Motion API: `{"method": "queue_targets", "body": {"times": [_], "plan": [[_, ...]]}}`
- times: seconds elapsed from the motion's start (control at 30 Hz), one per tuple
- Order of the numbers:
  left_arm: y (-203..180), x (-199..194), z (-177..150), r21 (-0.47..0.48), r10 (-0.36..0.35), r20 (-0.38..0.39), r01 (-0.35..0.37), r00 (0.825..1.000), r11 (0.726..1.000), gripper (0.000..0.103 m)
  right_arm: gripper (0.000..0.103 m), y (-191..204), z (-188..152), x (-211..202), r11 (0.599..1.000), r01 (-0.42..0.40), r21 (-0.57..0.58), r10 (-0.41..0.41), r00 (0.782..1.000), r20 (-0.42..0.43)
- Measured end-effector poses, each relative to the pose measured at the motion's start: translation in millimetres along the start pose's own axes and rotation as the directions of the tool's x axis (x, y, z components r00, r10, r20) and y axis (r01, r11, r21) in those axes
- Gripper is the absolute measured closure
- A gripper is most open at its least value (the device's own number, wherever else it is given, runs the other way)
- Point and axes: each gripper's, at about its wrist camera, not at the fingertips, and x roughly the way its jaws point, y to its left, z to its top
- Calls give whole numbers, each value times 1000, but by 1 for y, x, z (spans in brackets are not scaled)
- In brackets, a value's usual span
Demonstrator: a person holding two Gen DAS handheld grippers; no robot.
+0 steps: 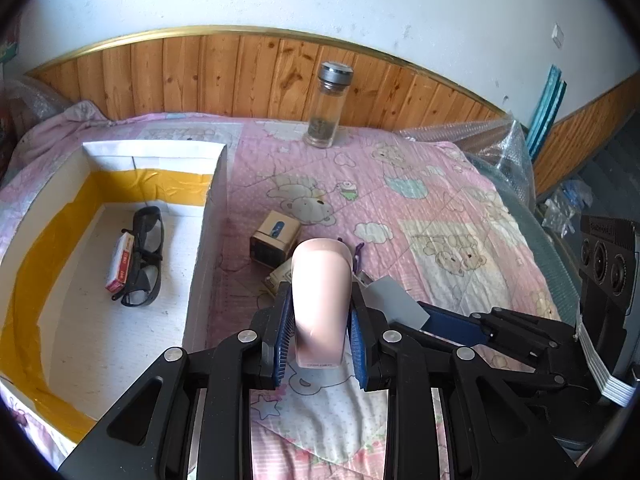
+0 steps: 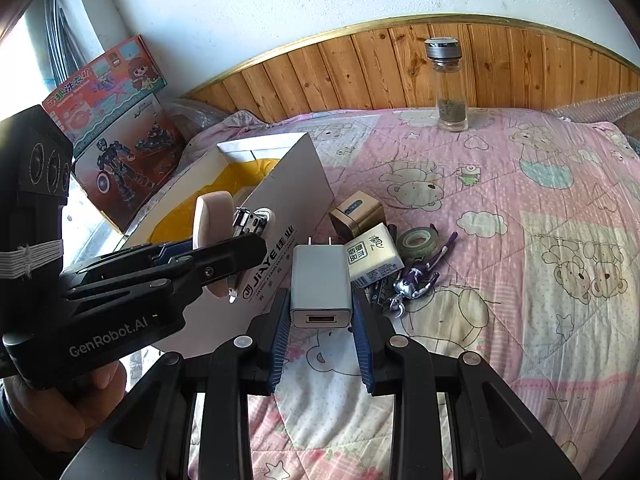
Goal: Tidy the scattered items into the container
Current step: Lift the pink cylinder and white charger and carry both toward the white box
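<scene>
Stapler [image 1: 320, 300] pinched in L claw [image 1: 320, 320], charger [image 2: 320, 284] pinched in R claw [image 2: 320, 320].

Pink stapler [image 1: 321, 300] between left gripper's [image 1: 320, 334] fingers [image 1: 282, 334]

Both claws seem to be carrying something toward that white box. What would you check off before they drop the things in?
1. Left gripper clamped on the pink stapler: ok.
2. Right gripper clamped on the grey charger: ok.
3. Room in the white box beside the glasses and small red packet: ok.
4. Stapler already over the box opening: not ok, it hangs outside the wall.
5. Charger over the opening: not ok, it hangs over the quilt.
6. Grippers clear of each other: cannot tell, they are very close.
</scene>
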Motion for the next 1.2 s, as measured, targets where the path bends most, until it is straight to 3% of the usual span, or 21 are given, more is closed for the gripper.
{"method": "queue_targets", "body": {"times": [0.33,1.2], "plan": [[30,-12,3,-98,-25,2,25,1000,995,77,72,15,4,-1,1000,-4,-15,4,1000,17],[90,-31,0,-231,-16,17,20,1000,973,77,72,53,14,-6,998,-26,-59,29,998,49]]}}
